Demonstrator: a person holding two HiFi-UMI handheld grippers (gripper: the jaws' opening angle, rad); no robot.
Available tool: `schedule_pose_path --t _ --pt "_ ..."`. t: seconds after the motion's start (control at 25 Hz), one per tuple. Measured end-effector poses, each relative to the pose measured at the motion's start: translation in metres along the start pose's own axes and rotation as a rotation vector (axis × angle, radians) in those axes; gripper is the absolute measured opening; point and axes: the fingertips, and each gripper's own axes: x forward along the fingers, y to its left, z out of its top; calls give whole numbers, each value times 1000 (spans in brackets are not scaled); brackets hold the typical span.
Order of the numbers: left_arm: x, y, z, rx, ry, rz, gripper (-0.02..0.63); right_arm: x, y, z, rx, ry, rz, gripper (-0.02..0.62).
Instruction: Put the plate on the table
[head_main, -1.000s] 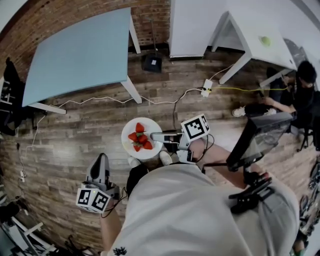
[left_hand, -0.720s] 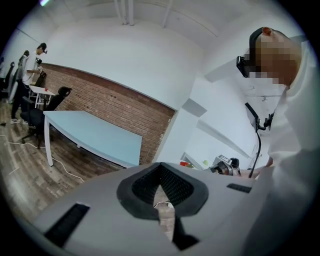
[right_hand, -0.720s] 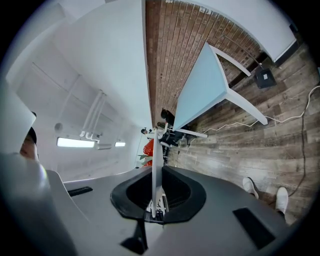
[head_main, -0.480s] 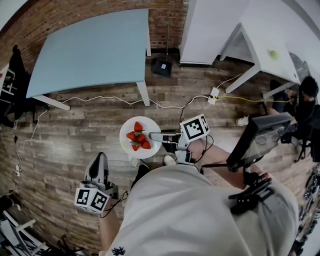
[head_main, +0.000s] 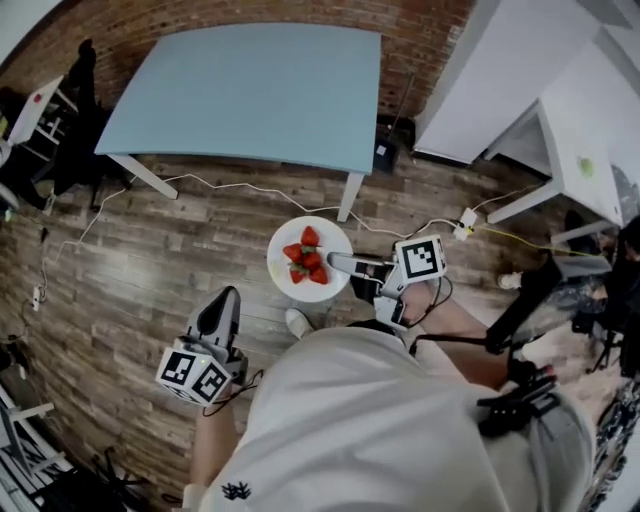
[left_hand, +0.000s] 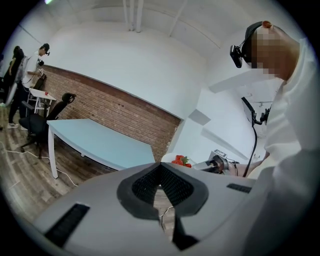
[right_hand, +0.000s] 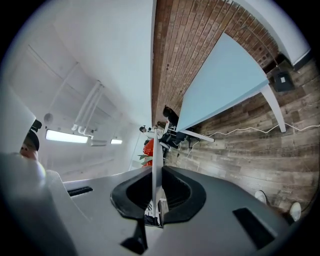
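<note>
A white plate (head_main: 290, 262) with several strawberries (head_main: 307, 257) is held level above the wooden floor, just in front of the light-blue table (head_main: 250, 95). My right gripper (head_main: 340, 262) is shut on the plate's right rim. In the right gripper view the plate (right_hand: 156, 160) shows edge-on between the pads, with the strawberries (right_hand: 148, 148) beyond and the table (right_hand: 220, 85) ahead. My left gripper (head_main: 226, 298) hangs low at the left, shut and holding nothing. In the left gripper view its jaws (left_hand: 160, 167) meet, and the strawberries (left_hand: 181, 161) and table (left_hand: 100, 142) lie beyond.
White desks (head_main: 520, 80) stand at the right. A black box (head_main: 385, 152), a power strip (head_main: 467, 217) and cables (head_main: 230, 185) lie on the floor near the table's leg (head_main: 349, 197). Black chairs (head_main: 70, 150) stand at the left, and a person sits at the far right (head_main: 628, 240).
The blue table has come nearer and more central in the head view. The plate stays in the right gripper and now sits close to the table's front leg. The left gripper keeps its low place.
</note>
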Motion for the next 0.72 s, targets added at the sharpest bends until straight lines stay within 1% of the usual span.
schedule_pose_path --t 0.12,0.28,0.36,0.52,0.64,0.72 --pt "-16 30 1 -15 1 -14 0 34 5 4 -31 -1 -5 26" --pt "-25 61 4 -74 -5 6 1 63 7 11 -29 13 -24 26" --pt "-26 73 5 -91 -14 18 2 72 5 15 -39 23 -31 26" --pt "-13 98 11 -123 -18 33 2 91 -7 36 -28 30 -50 26" --pt "5 112 22 -109 -14 36 2 109 -13 57 -18 36 -29 26" --pt "20 127 35 -102 -17 51 2 123 -20 79 -16 40 -21 26"
